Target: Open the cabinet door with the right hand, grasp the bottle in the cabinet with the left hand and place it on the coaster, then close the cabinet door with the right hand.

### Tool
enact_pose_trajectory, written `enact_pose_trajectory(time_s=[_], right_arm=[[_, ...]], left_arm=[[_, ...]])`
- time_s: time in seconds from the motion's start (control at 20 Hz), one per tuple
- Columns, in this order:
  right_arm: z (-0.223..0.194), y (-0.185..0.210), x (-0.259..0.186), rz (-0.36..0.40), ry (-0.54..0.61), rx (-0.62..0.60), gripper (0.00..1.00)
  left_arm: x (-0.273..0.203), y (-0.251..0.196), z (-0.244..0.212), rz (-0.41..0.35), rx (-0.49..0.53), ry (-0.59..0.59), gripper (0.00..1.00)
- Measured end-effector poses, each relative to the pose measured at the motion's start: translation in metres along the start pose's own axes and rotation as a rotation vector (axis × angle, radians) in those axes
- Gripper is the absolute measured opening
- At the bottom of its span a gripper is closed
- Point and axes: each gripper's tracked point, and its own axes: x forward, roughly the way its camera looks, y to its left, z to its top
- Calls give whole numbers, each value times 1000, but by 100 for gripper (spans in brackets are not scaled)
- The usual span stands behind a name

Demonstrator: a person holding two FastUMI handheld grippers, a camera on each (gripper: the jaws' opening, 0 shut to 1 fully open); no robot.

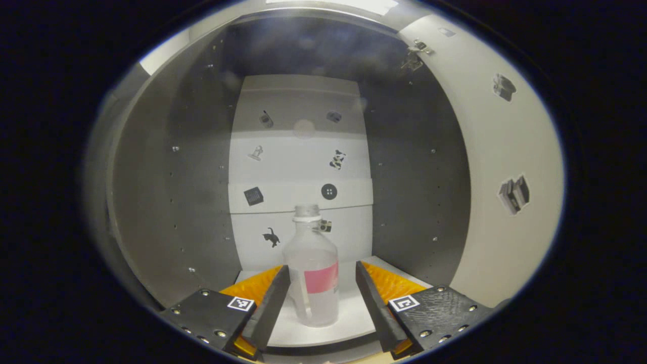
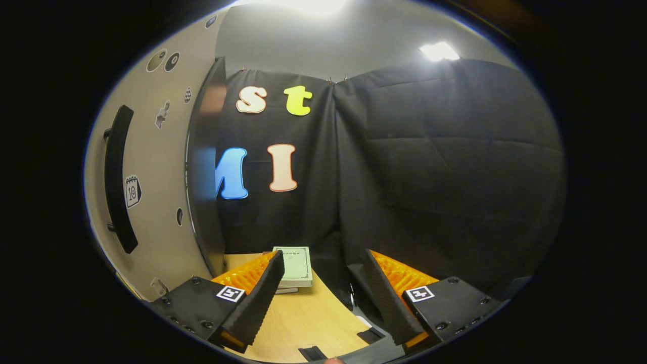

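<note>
The cabinet door point(image 2: 151, 167) stood swung open, its dark handle point(image 2: 117, 177) off to the left of the right gripper point(image 2: 323, 288), whose fingers were spread wide with nothing between them above the wooden tabletop point(image 2: 308, 313), where a small book point(image 2: 294, 265) lay. So the opening step looked finished. Inside the cabinet point(image 1: 419, 202), the bottle point(image 1: 313, 268) stood upright on the white shelf point(image 1: 354, 318), and the left gripper point(image 1: 322, 290) had its fingers parted on either side of it, a gap still visible on both sides, not yet squeezing. By my reckoning the grasp was just about to happen; carrying the bottle to the coaster and closing the door all remained to be done.
</note>
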Motion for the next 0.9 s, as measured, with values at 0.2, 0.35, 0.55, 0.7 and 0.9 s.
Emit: enact_pose_trajectory(time_s=[0.2, 0.35, 0.55, 0.7, 0.9], right_arm=[[-2, 3, 1, -4, 9, -14, 100], [-3, 3, 2, 0, 16, -16, 99], [-4, 5, 3, 16, 17, -20, 99], [-3, 5, 4, 37, 15, -23, 99], [-3, 6, 6, 77, 11, -20, 97]], left_arm=[[16, 7, -9, 11, 12, 19, 79], [20, 9, -14, 15, 14, 33, 81], [15, 8, -11, 11, 0, 33, 74], [-1, 12, -4, 25, -31, 10, 74], [-33, 18, 12, 38, -42, -33, 76]])
